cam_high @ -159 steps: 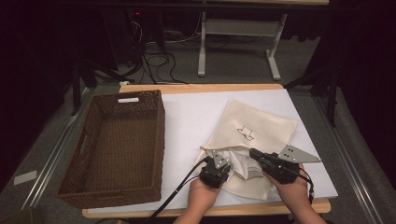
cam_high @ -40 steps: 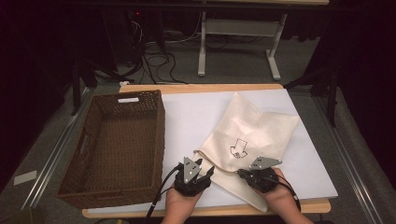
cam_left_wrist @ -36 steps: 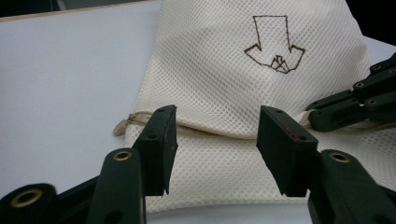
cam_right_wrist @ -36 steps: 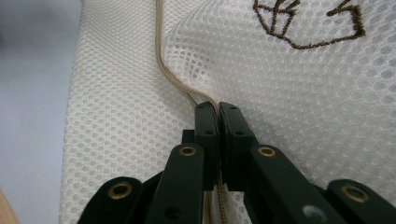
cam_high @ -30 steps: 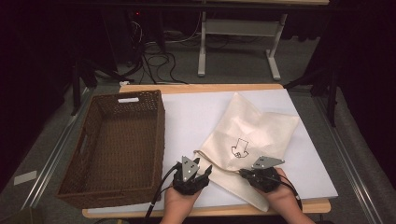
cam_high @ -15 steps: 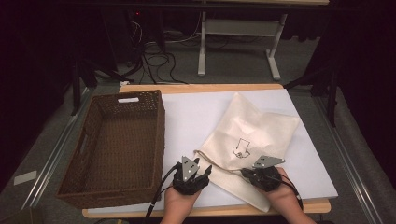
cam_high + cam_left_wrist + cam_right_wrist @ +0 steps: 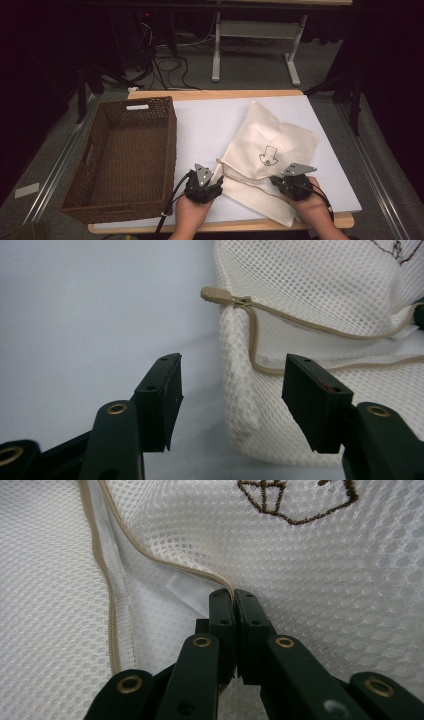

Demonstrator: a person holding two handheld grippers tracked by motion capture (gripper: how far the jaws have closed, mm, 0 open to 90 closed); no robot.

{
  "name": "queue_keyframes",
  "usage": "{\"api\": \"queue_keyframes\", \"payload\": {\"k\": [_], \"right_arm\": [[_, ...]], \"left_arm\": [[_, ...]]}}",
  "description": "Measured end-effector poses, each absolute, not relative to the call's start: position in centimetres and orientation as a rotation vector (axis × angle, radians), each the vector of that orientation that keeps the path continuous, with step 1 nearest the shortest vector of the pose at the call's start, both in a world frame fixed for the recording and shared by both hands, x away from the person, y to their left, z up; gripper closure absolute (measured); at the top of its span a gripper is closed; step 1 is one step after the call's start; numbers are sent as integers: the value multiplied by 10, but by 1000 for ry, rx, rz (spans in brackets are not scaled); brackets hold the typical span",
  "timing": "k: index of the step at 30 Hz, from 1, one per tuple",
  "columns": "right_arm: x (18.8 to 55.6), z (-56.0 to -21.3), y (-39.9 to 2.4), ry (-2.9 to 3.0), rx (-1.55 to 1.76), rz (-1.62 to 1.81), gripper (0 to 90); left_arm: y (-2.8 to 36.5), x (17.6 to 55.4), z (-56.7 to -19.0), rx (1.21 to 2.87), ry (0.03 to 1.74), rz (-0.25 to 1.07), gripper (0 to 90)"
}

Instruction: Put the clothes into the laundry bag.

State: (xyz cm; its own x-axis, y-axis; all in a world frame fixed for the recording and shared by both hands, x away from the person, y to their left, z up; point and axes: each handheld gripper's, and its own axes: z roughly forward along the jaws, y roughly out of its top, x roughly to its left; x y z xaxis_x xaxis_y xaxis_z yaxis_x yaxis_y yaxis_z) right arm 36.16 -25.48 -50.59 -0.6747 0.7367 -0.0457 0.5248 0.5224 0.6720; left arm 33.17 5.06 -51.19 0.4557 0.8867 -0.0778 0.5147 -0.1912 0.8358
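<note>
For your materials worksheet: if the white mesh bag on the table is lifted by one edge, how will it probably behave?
The mesh bag would probably droop rather than hold its shape: it lies flat and creased, and its open edge folds where the right gripper pinches it. It looks light, being thin netting with no visible bulge. The zip pull would likely dangle.

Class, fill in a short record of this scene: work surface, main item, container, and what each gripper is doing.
Surface: white table top
Main item: cream mesh bag with a beige zip, lying flat
Container: brown wicker basket, left of the bag
Left gripper: jaws apart and just been opening, by the bag's corner, nothing pinched
Right gripper: shut on the bag's zip edge
</note>
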Motion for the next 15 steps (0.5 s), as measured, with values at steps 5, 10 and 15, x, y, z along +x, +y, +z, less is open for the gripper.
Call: {"api": "queue_keyframes", "payload": {"k": [5,10,15], "right_arm": [[362,-506,-256,2436,1045,916,880],[364,-506,-258,2427,1049,915,880],[367,-506,-263,2421,1065,908,879]], "left_arm": [[40,341,-512,1900,1151,518,630],[35,333,-516,1932,1150,539,848],[32,308,-514,1994,1086,518,850]]}}
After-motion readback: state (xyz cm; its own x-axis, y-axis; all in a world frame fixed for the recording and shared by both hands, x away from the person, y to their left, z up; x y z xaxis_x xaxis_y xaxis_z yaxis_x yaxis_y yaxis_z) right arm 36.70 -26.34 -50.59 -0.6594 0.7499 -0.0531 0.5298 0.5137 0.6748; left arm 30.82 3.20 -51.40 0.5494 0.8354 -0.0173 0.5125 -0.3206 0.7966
